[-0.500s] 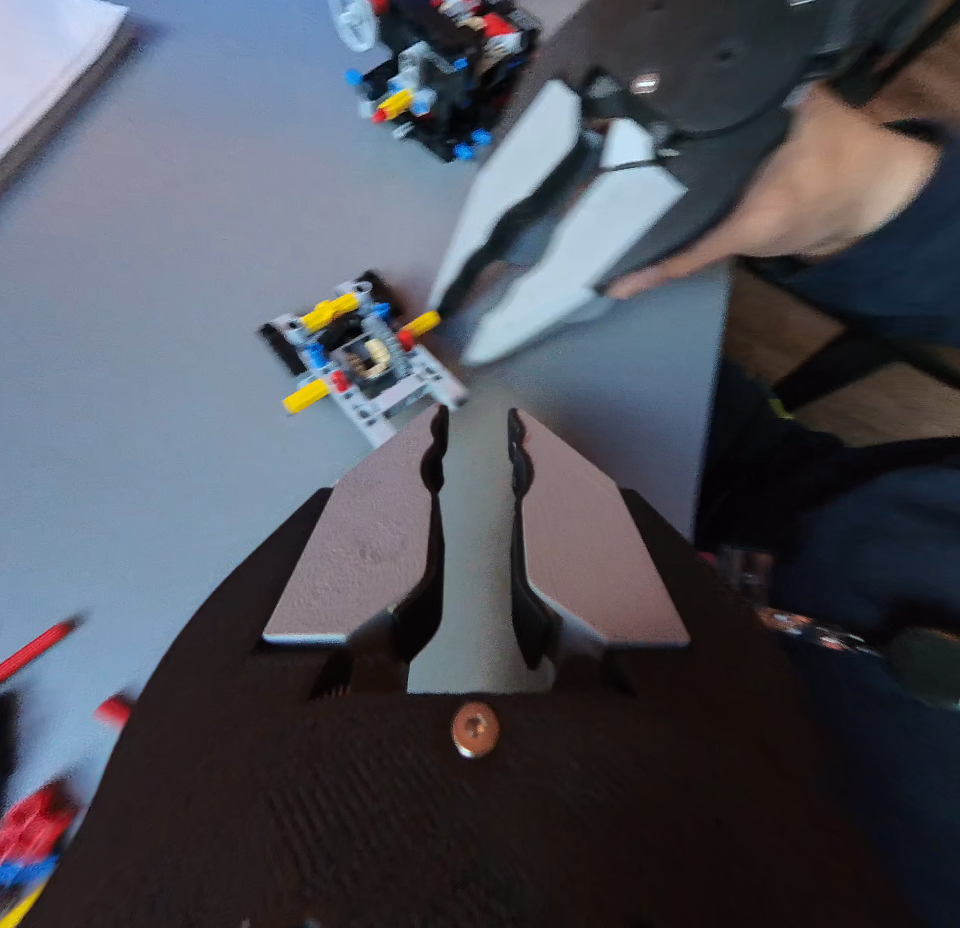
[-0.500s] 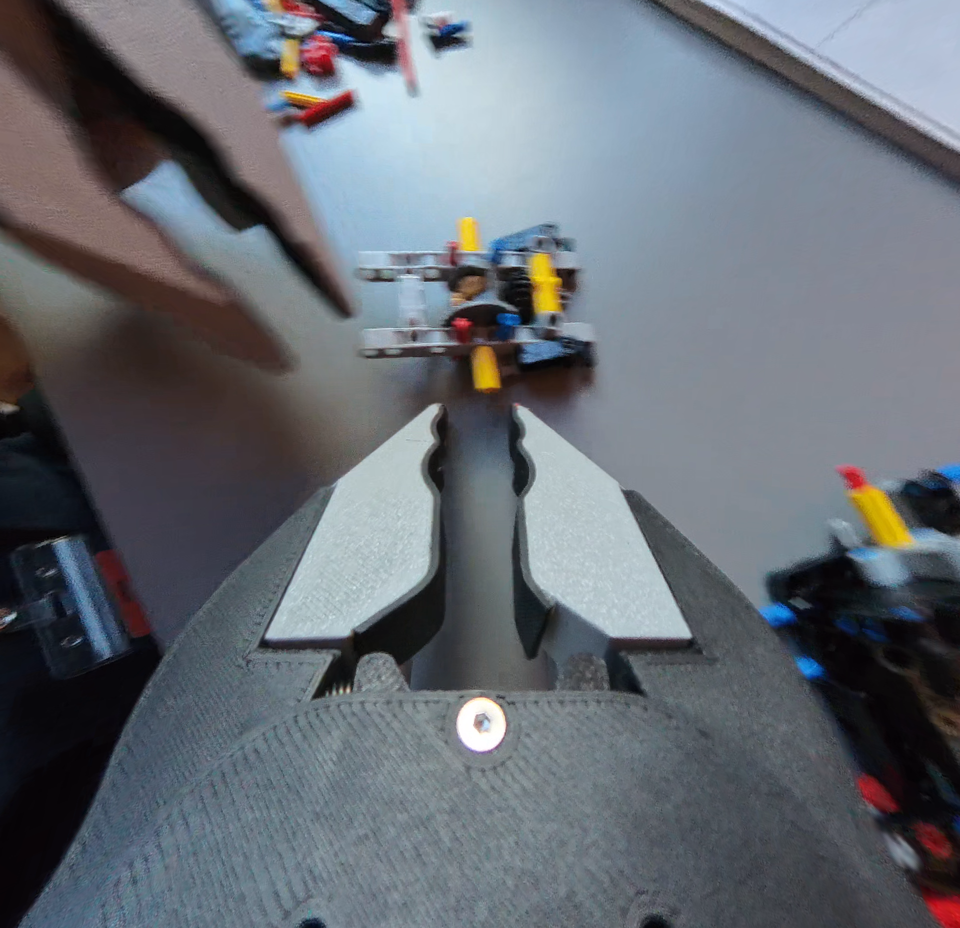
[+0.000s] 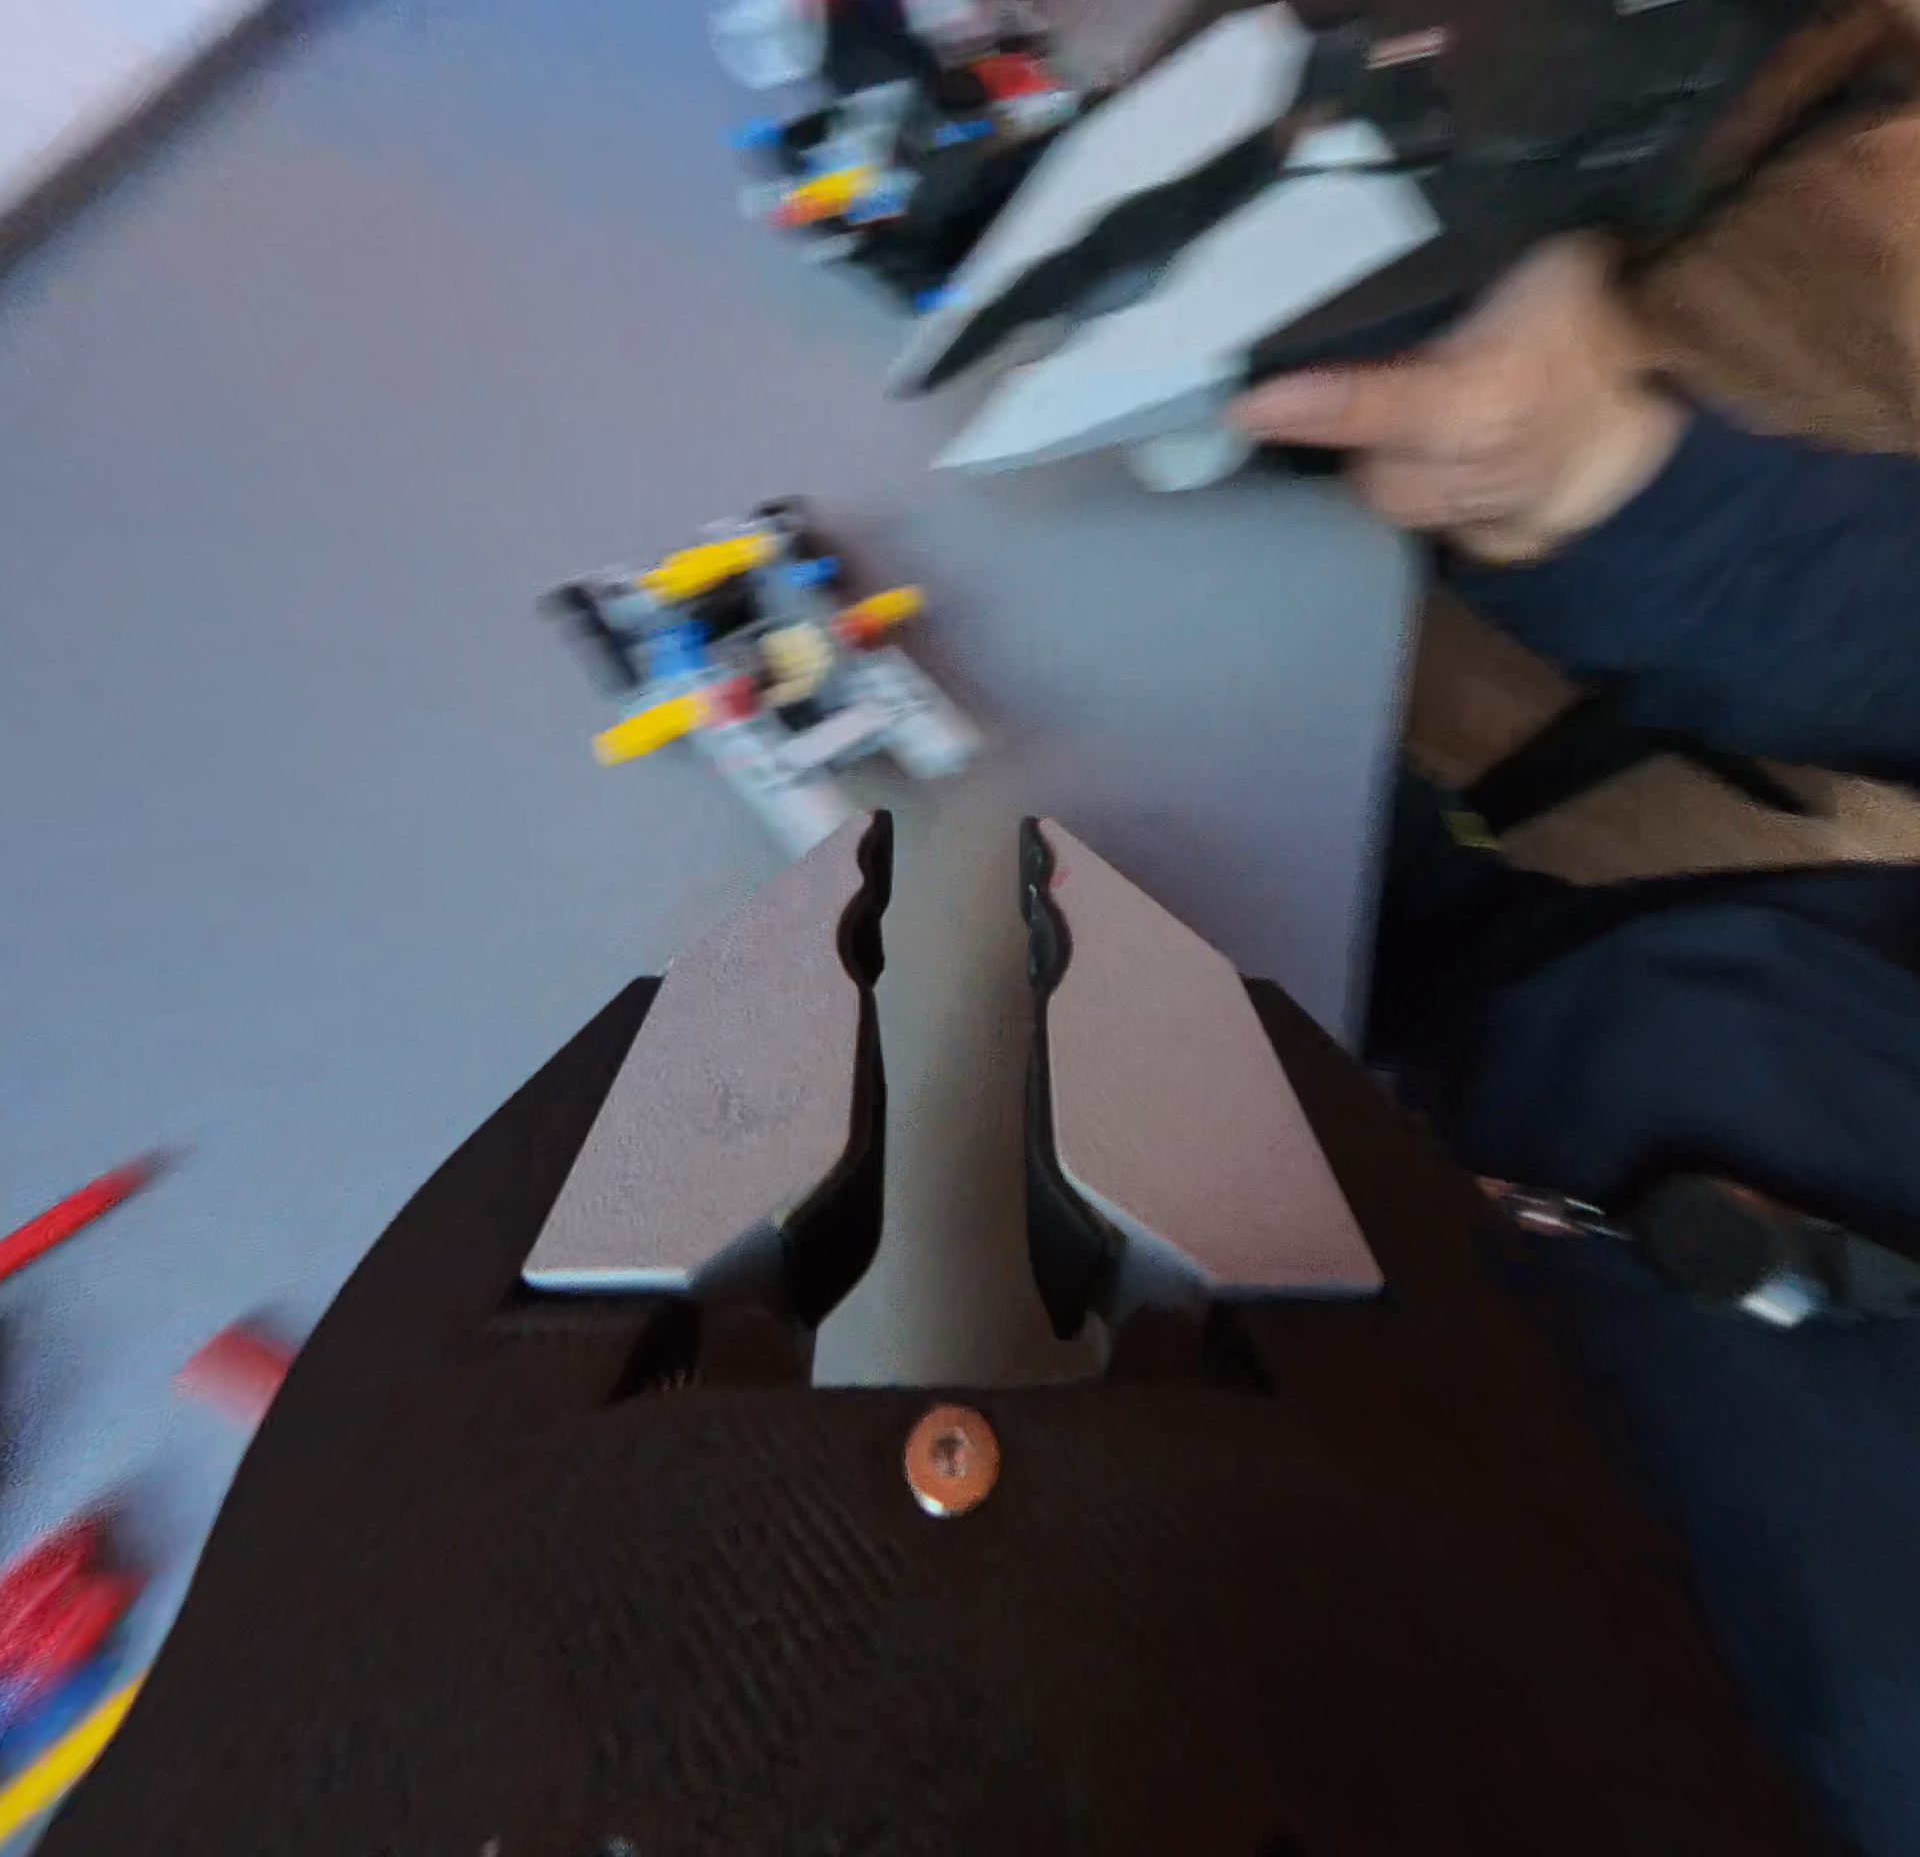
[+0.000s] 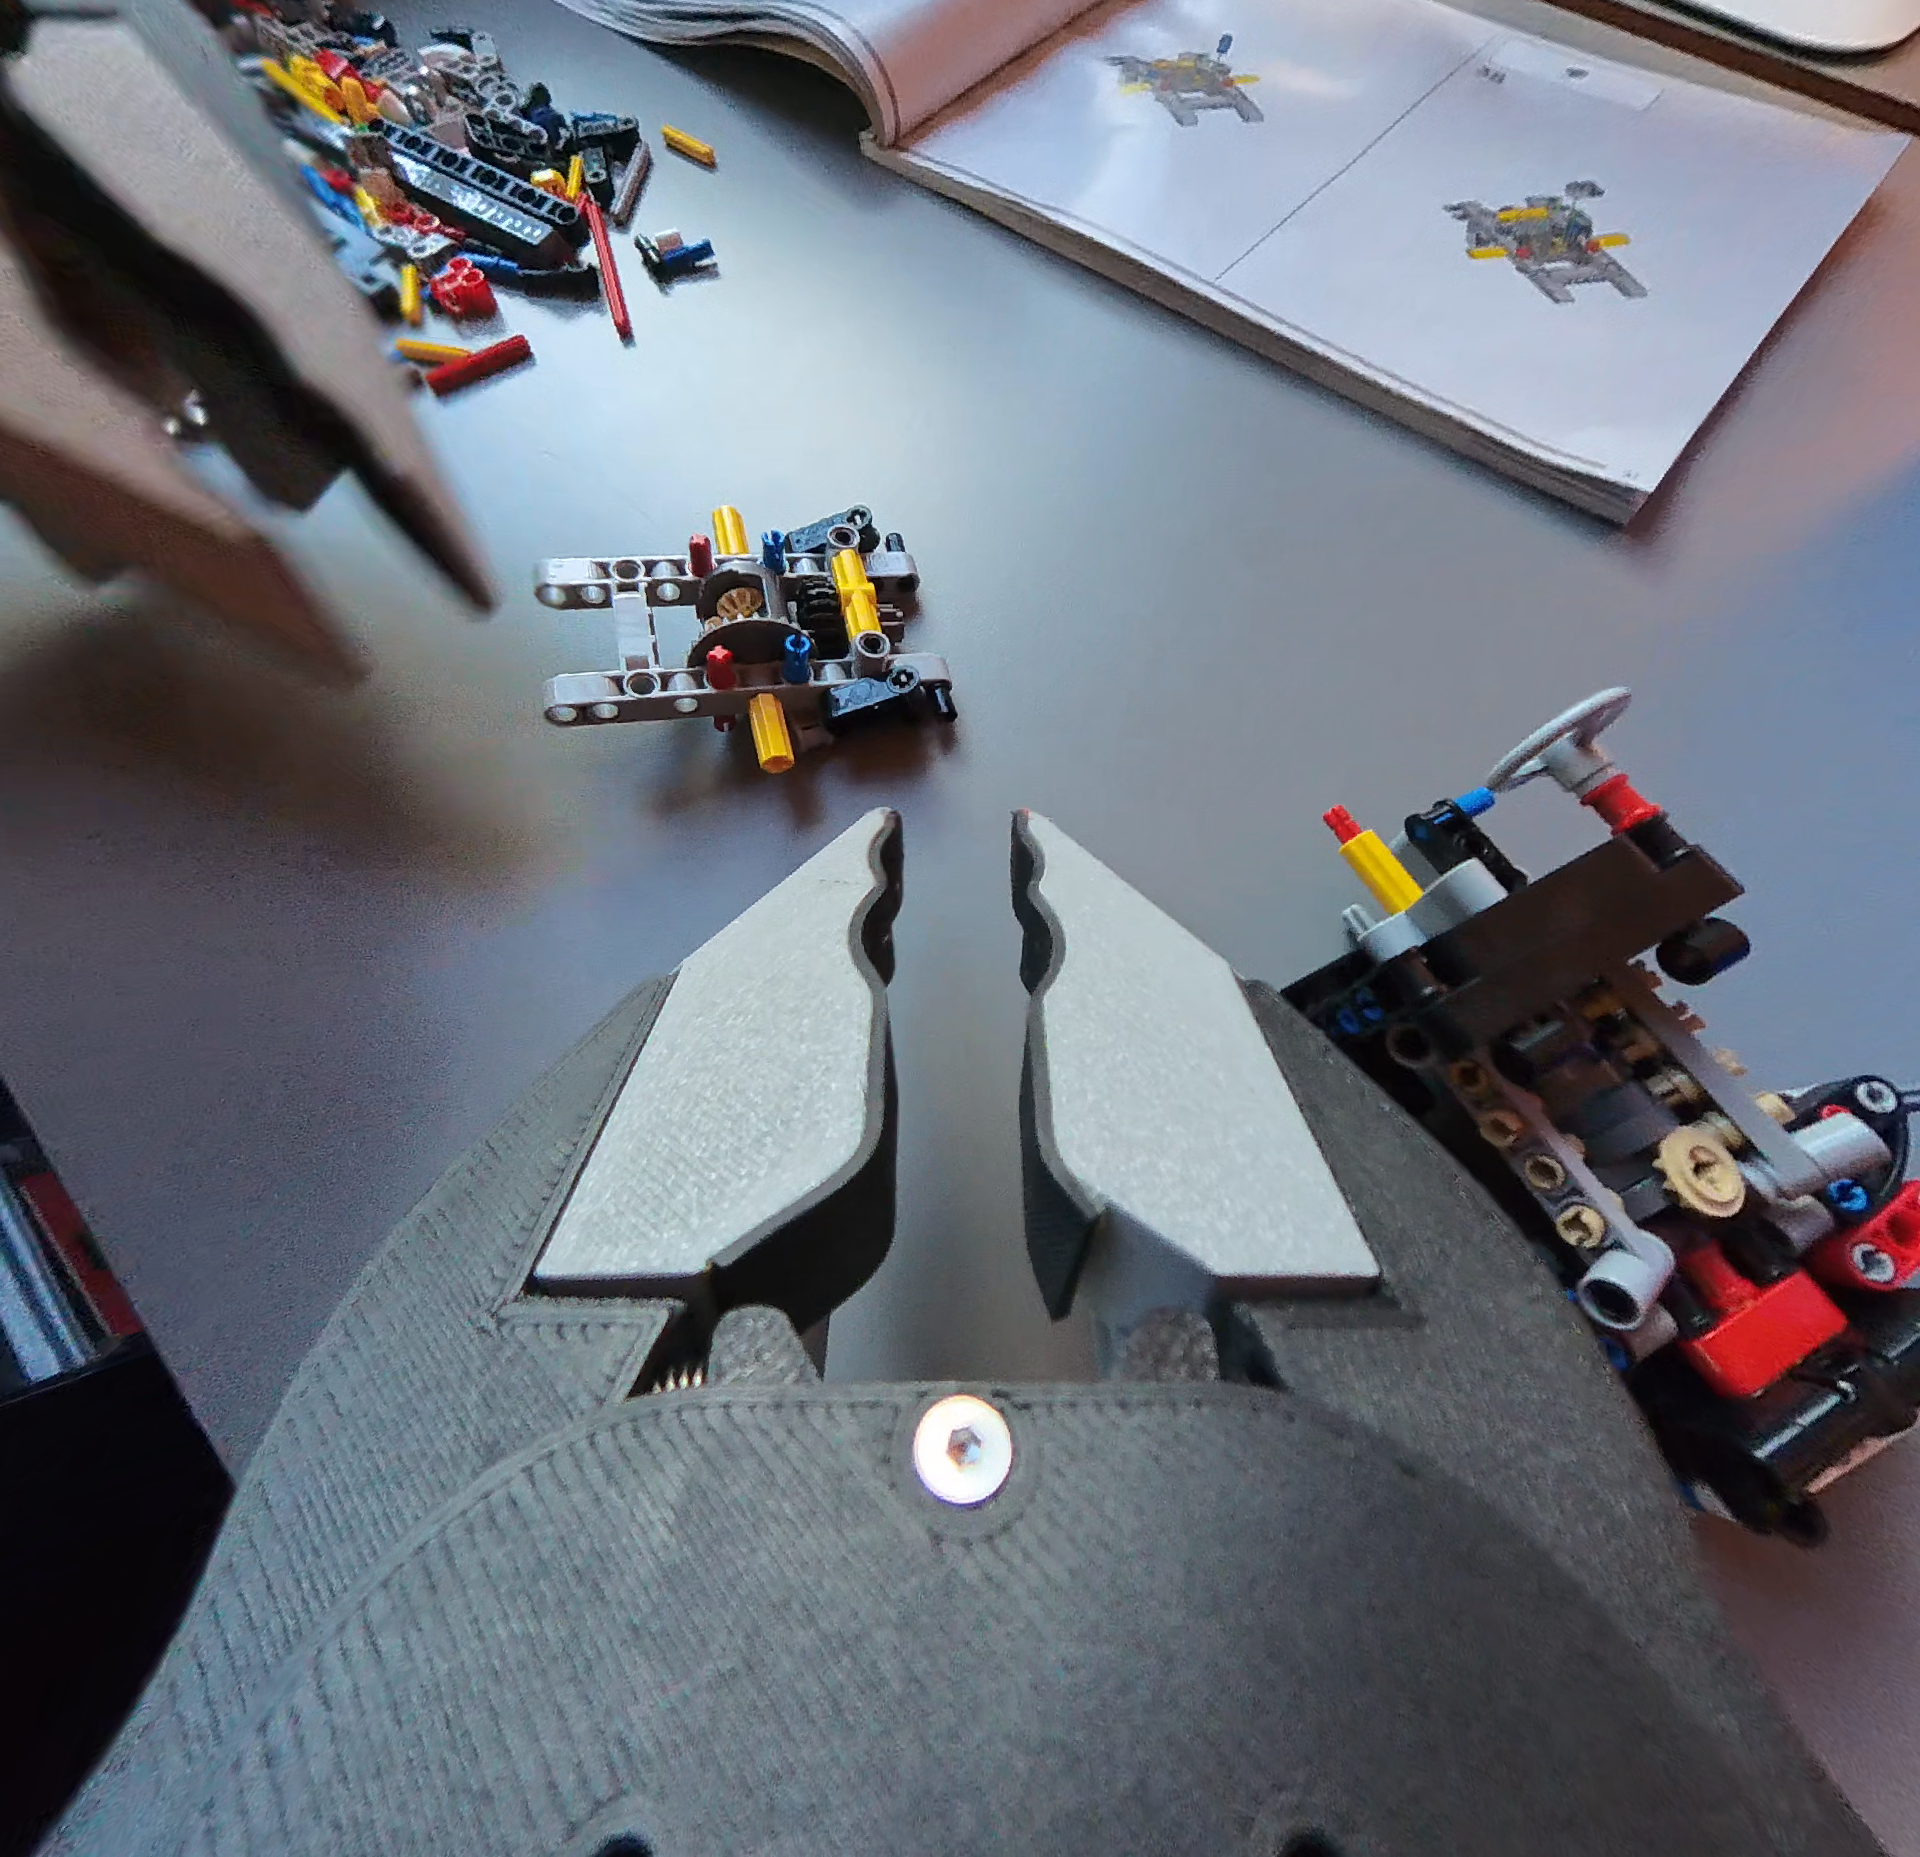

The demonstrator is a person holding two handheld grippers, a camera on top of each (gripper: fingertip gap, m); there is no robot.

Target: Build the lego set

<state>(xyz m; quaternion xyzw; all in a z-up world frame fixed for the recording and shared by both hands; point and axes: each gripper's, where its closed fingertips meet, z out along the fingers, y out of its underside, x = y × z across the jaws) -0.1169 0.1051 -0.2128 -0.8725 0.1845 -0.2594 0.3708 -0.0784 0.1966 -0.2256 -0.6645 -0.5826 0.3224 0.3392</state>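
In the left wrist view, which is smeared by motion blur, the left claw (image 3: 954, 836) stands narrowly open with nothing between its fingers, only the grey bench (image 3: 312, 664) showing through the gap. Just ahead of its tips and a little to their left lies a small brick frame (image 3: 769, 664) of grey beams with yellow, blue and red pegs, apart from the fingers. Farther ahead and to the right hangs the right claw (image 3: 925, 425), above the bench and gripped by a hand (image 3: 1455, 425); beyond it stands a larger brick model (image 3: 883, 124), too blurred to read. Red and yellow loose parts (image 3: 62, 1599) lie low at the left edge. In the right wrist view, which is sharp, the right claw (image 4: 956, 820) is likewise narrowly open and bare, over bare bench (image 4: 1247, 612). The same brick frame (image 4: 743, 628) lies flat just ahead and slightly left of its tips, not touching them. The left claw (image 4: 416, 612) reaches in blurred from the upper left, near the frame's left end. Close on the right side stands the larger brick model (image 4: 1610, 1080) with a grey wheel on top. Far ahead left is a heap of loose bricks (image 4: 447, 166); far ahead right lies an open instruction booklet (image 4: 1351, 176).
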